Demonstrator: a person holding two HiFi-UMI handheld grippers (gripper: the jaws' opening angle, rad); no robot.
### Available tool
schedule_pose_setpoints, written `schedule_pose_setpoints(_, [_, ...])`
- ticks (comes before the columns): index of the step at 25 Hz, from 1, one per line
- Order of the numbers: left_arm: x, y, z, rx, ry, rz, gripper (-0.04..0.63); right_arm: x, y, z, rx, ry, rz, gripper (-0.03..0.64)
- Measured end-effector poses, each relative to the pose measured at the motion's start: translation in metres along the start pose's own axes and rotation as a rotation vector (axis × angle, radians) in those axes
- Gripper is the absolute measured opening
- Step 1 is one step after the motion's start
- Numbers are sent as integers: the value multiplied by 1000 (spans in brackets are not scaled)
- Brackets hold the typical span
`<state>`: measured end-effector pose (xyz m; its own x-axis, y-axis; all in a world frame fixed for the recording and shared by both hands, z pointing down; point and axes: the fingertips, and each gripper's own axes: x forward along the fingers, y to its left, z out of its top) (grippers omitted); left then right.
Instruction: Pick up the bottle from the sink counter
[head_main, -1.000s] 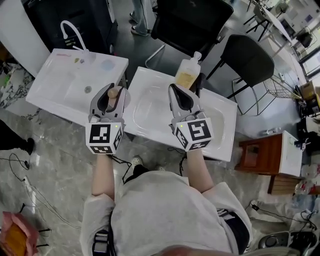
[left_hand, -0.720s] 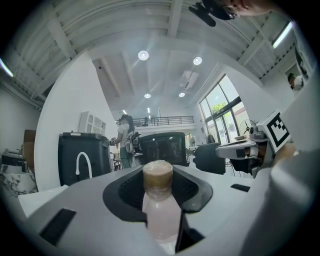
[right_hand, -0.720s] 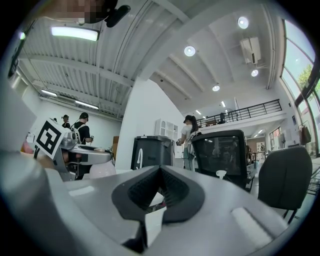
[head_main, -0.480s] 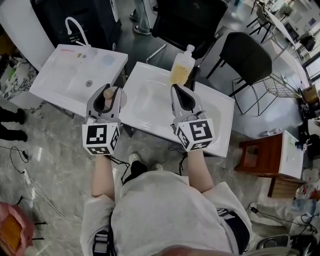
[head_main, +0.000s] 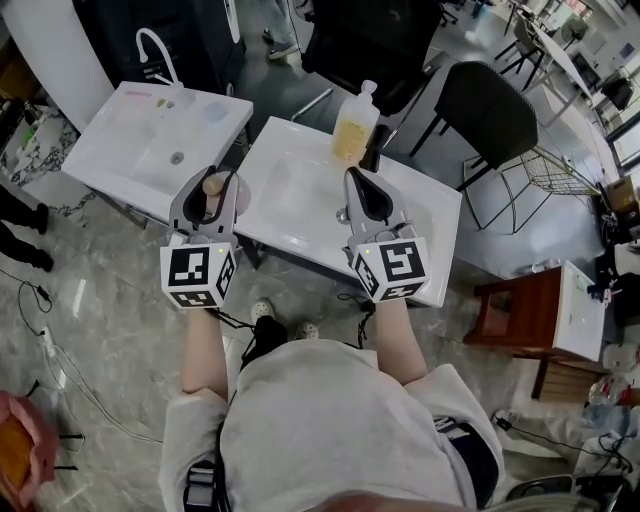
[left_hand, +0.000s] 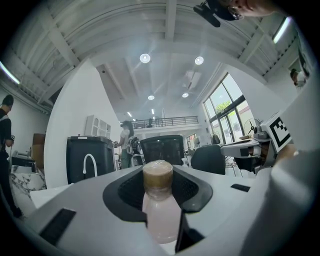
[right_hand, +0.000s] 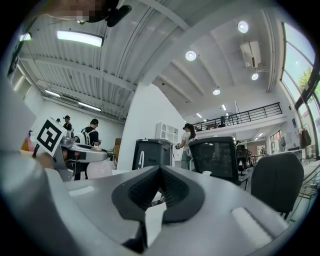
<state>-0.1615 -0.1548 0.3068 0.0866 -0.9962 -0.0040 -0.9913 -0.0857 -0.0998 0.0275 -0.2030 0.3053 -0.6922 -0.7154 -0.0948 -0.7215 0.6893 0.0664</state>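
Bottles number two: a small bottle (left_hand: 161, 210) clamped in the left gripper's (head_main: 208, 183) part-open jaws, a pump bottle (head_main: 353, 130) at the right sink's (head_main: 300, 222) far edge; right gripper (right_hand: 160, 170) closed, empty.

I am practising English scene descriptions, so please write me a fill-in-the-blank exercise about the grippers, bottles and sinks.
1. The left gripper grips the small bottle, while the right gripper, jaws together, holds ____.
2. The tall bottle of yellow liquid stands upright on the far rim of the white sink in front of the ____ gripper.
3. The curved white faucet belongs to the other sink, at the head view's ____ side.

Missing words: nothing; right; left.
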Motion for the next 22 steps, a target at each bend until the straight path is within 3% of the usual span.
schedule_pose_setpoints(22, [-3,-21,8,10,-4,15,129,-18,-17,3,6,-13,-1,11])
